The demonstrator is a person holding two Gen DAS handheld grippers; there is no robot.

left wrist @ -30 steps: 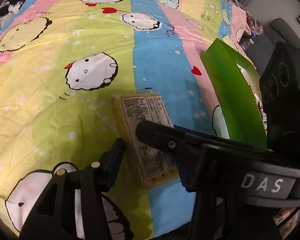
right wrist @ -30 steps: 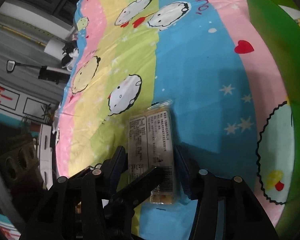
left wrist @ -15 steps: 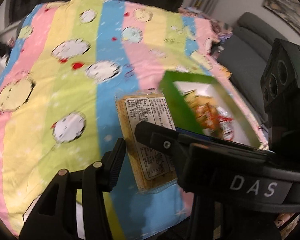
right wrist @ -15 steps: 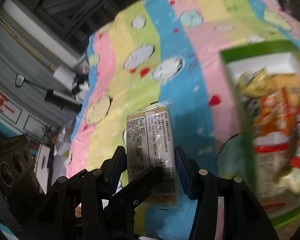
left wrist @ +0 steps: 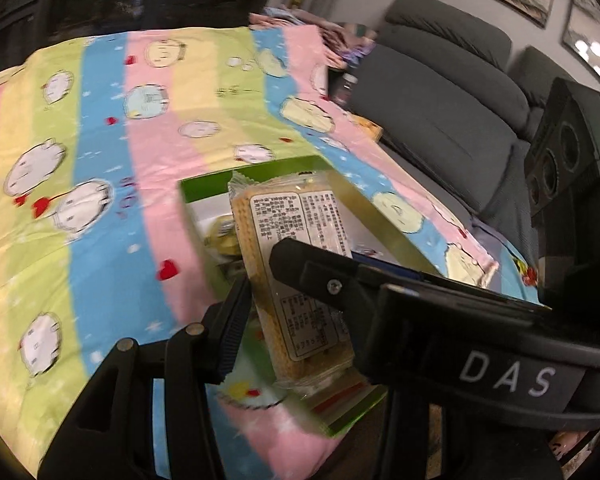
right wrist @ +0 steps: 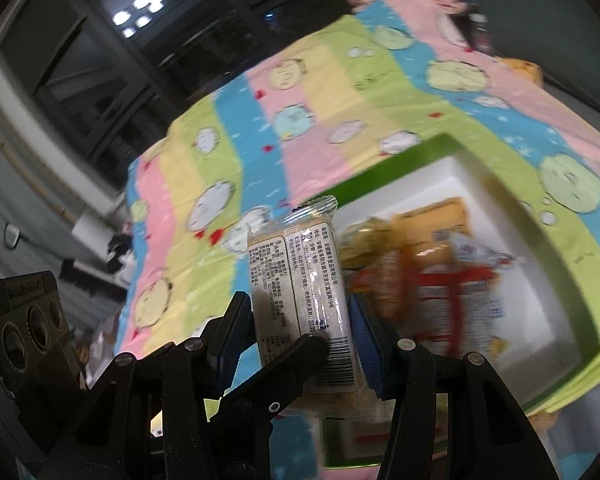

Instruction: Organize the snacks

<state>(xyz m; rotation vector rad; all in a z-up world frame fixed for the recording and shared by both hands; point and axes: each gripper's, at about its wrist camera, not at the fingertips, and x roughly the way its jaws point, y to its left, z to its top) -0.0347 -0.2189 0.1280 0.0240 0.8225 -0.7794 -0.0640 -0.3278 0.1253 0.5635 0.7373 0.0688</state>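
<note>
Transfer step: yellow clear-wrapped cracker packet [right wrist: 300,292] pinched by right gripper [right wrist: 302,332] and left gripper [left wrist: 296,304]. Next: lower into green-walled white-lined box [right wrist: 496,168], spread fingers.

left gripper [left wrist: 296,292]: matte black plastic, round silver screws, blue pads. right gripper [right wrist: 300,328]: same build, white "DAS" lettering.

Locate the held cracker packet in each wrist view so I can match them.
Left wrist: cracker packet at centre, upright, gripped between the two grippers' fingers.
Right wrist: cracker packet centre, slightly low, clamped between the right gripper pads.
Shared landmark: green box behind it.
</note>
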